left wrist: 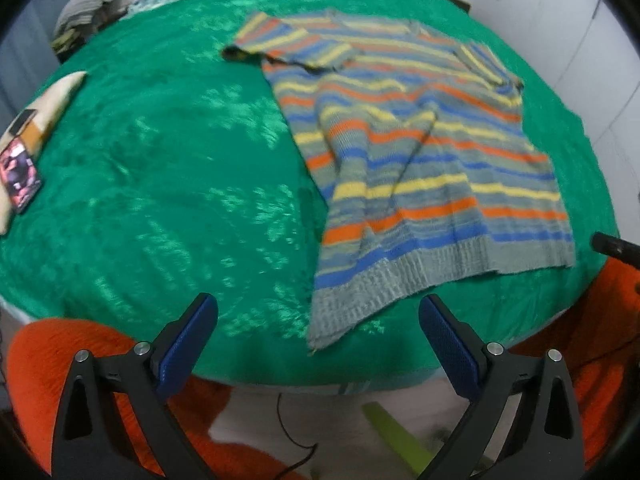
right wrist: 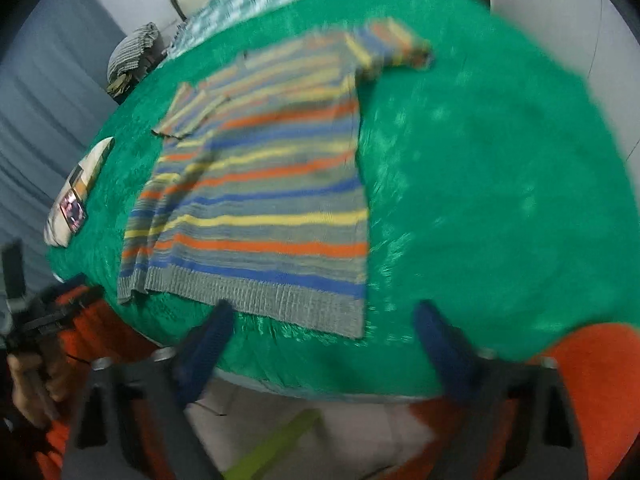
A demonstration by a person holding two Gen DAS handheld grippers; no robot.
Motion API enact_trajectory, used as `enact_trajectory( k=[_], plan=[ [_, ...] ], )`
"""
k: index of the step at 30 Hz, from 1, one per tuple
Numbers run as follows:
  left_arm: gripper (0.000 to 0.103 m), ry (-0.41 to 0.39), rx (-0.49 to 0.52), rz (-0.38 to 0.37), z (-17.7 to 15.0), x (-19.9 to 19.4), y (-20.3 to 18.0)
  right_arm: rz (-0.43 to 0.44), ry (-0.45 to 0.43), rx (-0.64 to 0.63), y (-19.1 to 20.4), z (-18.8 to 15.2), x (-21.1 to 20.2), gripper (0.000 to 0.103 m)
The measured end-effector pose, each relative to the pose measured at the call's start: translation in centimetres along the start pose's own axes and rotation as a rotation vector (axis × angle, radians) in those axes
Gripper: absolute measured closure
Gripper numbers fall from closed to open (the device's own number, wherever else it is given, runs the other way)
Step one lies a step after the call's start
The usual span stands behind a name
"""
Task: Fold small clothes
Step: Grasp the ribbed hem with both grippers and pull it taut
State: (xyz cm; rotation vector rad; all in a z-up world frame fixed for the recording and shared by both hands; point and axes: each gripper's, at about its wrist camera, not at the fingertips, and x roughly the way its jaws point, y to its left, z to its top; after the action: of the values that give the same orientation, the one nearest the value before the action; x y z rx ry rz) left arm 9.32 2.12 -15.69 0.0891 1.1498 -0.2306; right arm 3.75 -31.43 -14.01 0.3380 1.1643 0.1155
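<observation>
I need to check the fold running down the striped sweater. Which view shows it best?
The left wrist view: the striped sweater is sharp, its fold plainly visible. The right wrist view is motion-blurred, showing it only vaguely.

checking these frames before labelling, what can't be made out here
- Striped sweater, right wrist view: motion blur smears the knit and neckline.
- Sweater's underside: hidden against the green blanket in both views.
- Printed item at the left edge, left wrist view: too small and distorted to identify.
- Left gripper and right gripper: jaws open, nothing between them; bodies cut off by the bottom edge.
</observation>
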Motion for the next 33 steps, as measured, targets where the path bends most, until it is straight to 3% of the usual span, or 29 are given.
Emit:
enact_trajectory(
  k=[1,2,3,4,5,7,8,9,11,14,16,18,24,25,26,27,30,33],
  plan=[
    [0.01,0.009,0.004,-0.002,0.1,0.7,-0.1,0.023,0.031,0.019,-0.4,0.2,1.4,0.03],
    [0.027,0.023,0.008,-0.011,0.3,1.5,-0.3,0.048,0.067,0.028,-0.7,0.4,3.2,0.046],
    [0.053,0.05,0.01,-0.03,0.4,2.2,-0.4,0.064,0.094,0.033,-0.9,0.4,4.3,0.063],
    [0.064,0.075,0.009,-0.055,0.5,2.6,-0.4,0.071,0.121,0.045,-1.1,0.3,5.2,0.094],
    [0.072,0.086,0.005,-0.078,0.5,2.5,-0.3,0.086,0.128,0.069,-1.4,0.3,5.3,0.095],
    [0.052,0.059,-0.008,-0.11,-0.1,1.1,0.1,0.107,0.101,0.057,-1.4,0.4,3.5,0.095],
    [0.02,0.037,-0.019,-0.103,-0.4,0.2,0.4,0.071,0.057,0.026,-1.5,0.4,1.1,0.095],
    [0.005,-0.008,-0.044,-0.088,-0.8,-0.8,0.9,0.03,0.03,0.012,-1.8,0.3,-0.5,0.095],
    [0.005,-0.047,-0.076,-0.095,-1.0,-1.6,1.6,-0.056,-0.002,0.009,-3.1,0.4,-3.0,0.095],
    [0.006,0.001,-0.13,-0.101,-0.3,-0.4,2.4,-0.144,0.006,0.001,-4.6,0.8,-2.7,0.095],
    [0.009,0.019,-0.154,-0.089,-0.1,0.5,2.5,-0.141,0.018,0.022,-5.3,1.2,-1.8,0.095],
    [0.02,0.059,-0.162,-0.099,-0.4,1.1,2.6,-0.161,0.019,0.027,-5.5,1.3,-1.0,0.095],
    [0.028,0.135,-0.093,-0.158,-1.8,2.2,-0.1,-0.156,-0.003,0.05,-5.8,0.9,-0.5,0.095],
    [0.037,0.138,-0.065,-0.168,-1.7,2.3,-1.0,-0.154,-0.003,0.05,-5.8,0.9,-0.4,0.095],
    [0.079,0.143,-0.044,-0.166,-1.5,2.6,-1.5,-0.149,-0.001,0.047,-5.6,0.9,-0.3,0.095],
    [0.098,0.167,-0.013,-0.164,-1.5,3.0,-2.1,-0.147,0.002,0.039,-5.4,1.0,0.0,0.095],
    [0.099,0.156,-0.037,-0.143,-1.2,1.9,-1.8,-0.129,0.019,0.015,-4.8,1.0,-0.2,0.095],
    [0.099,0.105,-0.074,-0.117,-1.1,-1.8,0.4,-0.092,0.032,-0.017,-3.8,1.0,-2.0,0.095]
  ],
)
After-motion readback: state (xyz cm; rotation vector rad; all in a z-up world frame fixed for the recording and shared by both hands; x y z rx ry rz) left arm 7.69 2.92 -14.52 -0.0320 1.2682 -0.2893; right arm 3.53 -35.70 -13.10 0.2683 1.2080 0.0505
